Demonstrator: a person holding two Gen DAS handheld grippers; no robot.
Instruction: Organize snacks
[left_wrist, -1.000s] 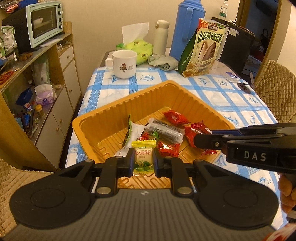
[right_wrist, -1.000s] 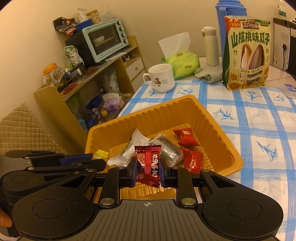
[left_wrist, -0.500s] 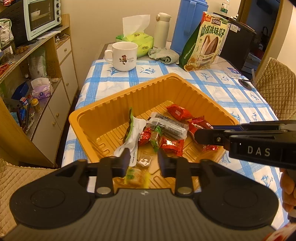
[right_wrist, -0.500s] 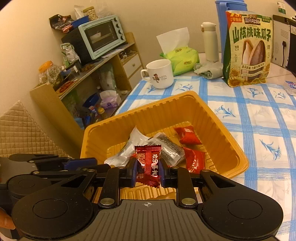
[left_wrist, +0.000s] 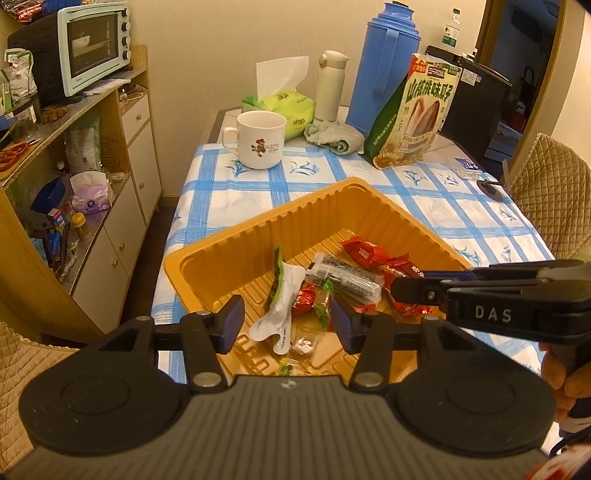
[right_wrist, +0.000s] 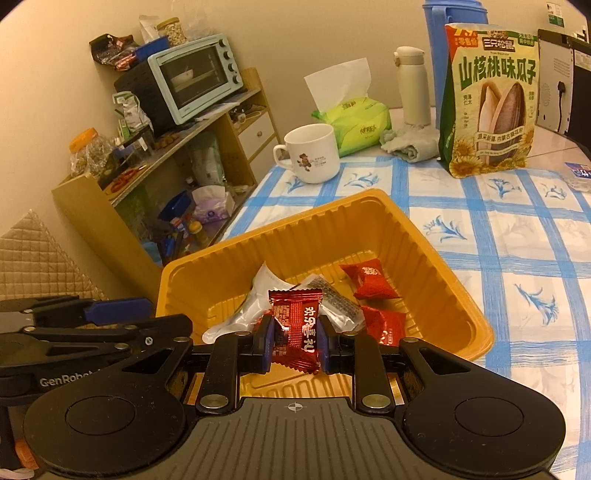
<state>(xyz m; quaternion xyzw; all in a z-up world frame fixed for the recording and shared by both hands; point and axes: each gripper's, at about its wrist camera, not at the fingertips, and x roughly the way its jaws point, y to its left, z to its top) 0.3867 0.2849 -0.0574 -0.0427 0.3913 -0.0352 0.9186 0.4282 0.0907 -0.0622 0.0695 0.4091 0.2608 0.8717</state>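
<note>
1. The left gripper (left_wrist: 288, 325) hangs over the near end of the orange tray (left_wrist: 229, 254); its jaws have just been opening and stand apart with nothing between them.
2. A green candy (left_wrist: 286, 368) lies on the tray floor just below that gripper.
3. The right gripper (right_wrist: 294, 339) is clamped on a red candy (right_wrist: 297, 328) above the tray.
4. Other wrapped snacks (left_wrist: 351, 277) lie in the tray, which sits on the checked counter (left_wrist: 424, 192).

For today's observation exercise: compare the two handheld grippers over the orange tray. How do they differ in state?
The left gripper has just been opening and is empty; the right gripper is shut on a red candy. The left gripper's green candy lies dropped in the orange tray; the red candy hangs above it. Both point down at the tray.
</note>
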